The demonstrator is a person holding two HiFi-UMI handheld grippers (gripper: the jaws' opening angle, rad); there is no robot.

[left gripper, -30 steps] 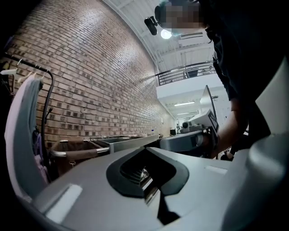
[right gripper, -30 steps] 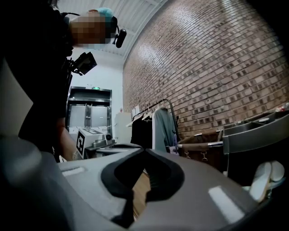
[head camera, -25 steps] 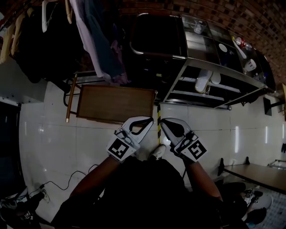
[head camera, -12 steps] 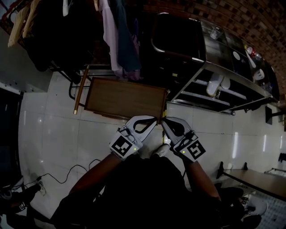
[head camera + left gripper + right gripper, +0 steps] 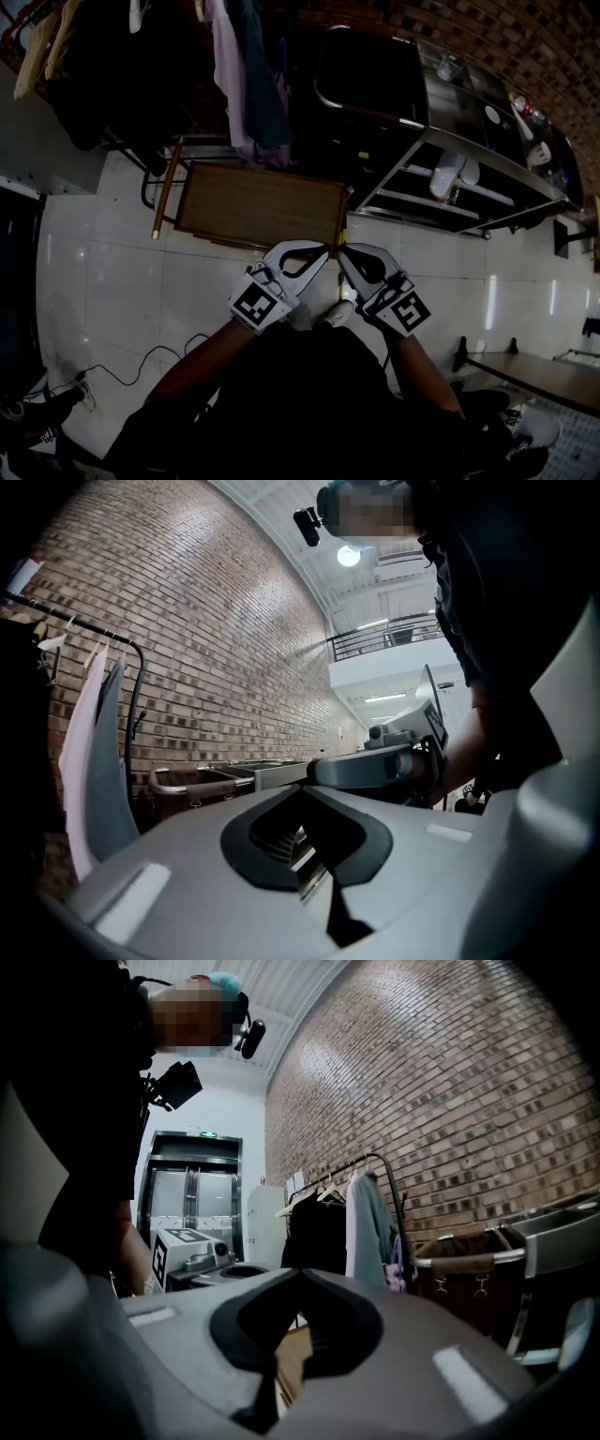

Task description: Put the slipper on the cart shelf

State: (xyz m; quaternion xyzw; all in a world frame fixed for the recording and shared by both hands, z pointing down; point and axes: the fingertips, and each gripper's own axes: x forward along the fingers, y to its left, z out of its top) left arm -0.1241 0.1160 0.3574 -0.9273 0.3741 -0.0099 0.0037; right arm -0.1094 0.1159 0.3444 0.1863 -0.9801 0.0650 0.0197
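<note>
Two claws are held side by side low in the centre of the head view, tips nearly touching. The left claw has its jaws pressed together with nothing between them, as the left gripper view shows. The right claw is likewise fully closed and empty, its pads meeting in the right gripper view. A pale slipper lies in the upper right of the head view, on a lower shelf of the metal cart, with a second pale shape just beside it that looks like its mate. It is well apart from both claws, up and to the right of them, and nearer the right claw than the left. Between the claws and the cart runs white tiled floor. Just above the claw tips stands a brown wooden tabletop, bare on top. Hanging clothes fill the upper left, and a dark cable trails across the floor at lower left.
</note>
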